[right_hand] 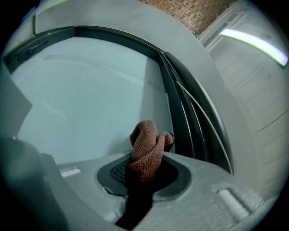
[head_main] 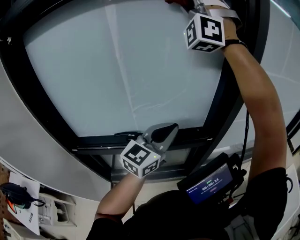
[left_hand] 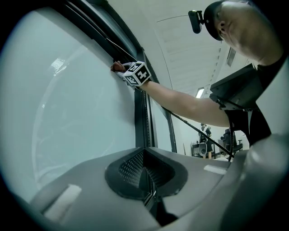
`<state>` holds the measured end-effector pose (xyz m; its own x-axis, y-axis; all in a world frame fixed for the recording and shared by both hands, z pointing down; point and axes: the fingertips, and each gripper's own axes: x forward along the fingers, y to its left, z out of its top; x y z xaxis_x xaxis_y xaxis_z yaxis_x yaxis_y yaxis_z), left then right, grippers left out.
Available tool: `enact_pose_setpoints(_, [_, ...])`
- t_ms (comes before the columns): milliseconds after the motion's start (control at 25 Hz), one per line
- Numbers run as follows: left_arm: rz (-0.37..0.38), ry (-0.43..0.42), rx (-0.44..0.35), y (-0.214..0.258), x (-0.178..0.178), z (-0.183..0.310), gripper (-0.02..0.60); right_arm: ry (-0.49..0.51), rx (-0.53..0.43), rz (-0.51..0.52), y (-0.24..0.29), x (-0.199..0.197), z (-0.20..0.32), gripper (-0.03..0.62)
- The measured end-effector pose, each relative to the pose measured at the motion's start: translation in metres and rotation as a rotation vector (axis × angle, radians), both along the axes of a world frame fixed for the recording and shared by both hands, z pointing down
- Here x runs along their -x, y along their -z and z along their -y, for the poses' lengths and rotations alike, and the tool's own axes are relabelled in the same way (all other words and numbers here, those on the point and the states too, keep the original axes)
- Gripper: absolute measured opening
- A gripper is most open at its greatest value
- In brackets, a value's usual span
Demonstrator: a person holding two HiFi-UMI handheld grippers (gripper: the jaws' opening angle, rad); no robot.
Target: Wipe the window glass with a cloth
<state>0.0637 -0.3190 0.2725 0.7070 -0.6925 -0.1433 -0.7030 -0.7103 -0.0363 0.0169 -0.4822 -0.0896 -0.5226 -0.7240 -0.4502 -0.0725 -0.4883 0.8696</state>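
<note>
Left gripper (head_main: pixel 164 132) sits low by the bottom frame (head_main: pixel 93 143), jaws pressed together, nothing between them. Glass (head_main: pixel 117 65) above it shows faint streaks. Right gripper (head_main: pixel 194 5) is at the pane's top right, jaws clamped on a reddish-brown cloth (right_hand: pixel 146 151). The cloth is at the glass, just beside the side frame.

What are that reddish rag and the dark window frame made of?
The cloth looks like coarse knitted or woven fabric, matte rust-brown: its thread texture shows. The window frame seems smooth dark metal or plastic with a faint sheen.
</note>
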Motion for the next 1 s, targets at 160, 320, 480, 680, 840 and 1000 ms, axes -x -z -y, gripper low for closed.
enact_pose_setpoints(160, [-0.012, 0.014, 0.005, -0.002, -0.005, 0.003, 0.017, 0.029, 0.013, -0.032, -0.025, 0.004, 0.001, 0.067])
enact_pose_setpoints(320, [-0.014, 0.027, 0.013, -0.004, -0.016, 0.004, 0.017, 0.068, 0.032, -0.041, -0.040, 0.001, -0.002, 0.067])
enact_pose_setpoints(480, [-0.009, 0.043, 0.020, -0.008, -0.022, 0.005, 0.017, 0.089, 0.054, -0.057, -0.057, 0.004, -0.003, 0.067])
enact_pose_setpoints(680, [-0.010, 0.065, 0.036, -0.016, -0.031, 0.002, 0.017, 0.106, 0.089, -0.086, -0.095, 0.004, -0.003, 0.067])
enact_pose_setpoints(840, [0.000, 0.073, 0.049, -0.024, -0.039, 0.000, 0.017, 0.118, 0.107, -0.105, -0.123, 0.003, -0.004, 0.067])
enact_pose_setpoints(1000, [0.005, 0.072, 0.061, -0.031, -0.044, -0.003, 0.017, 0.107, 0.134, -0.118, -0.147, 0.001, -0.008, 0.067])
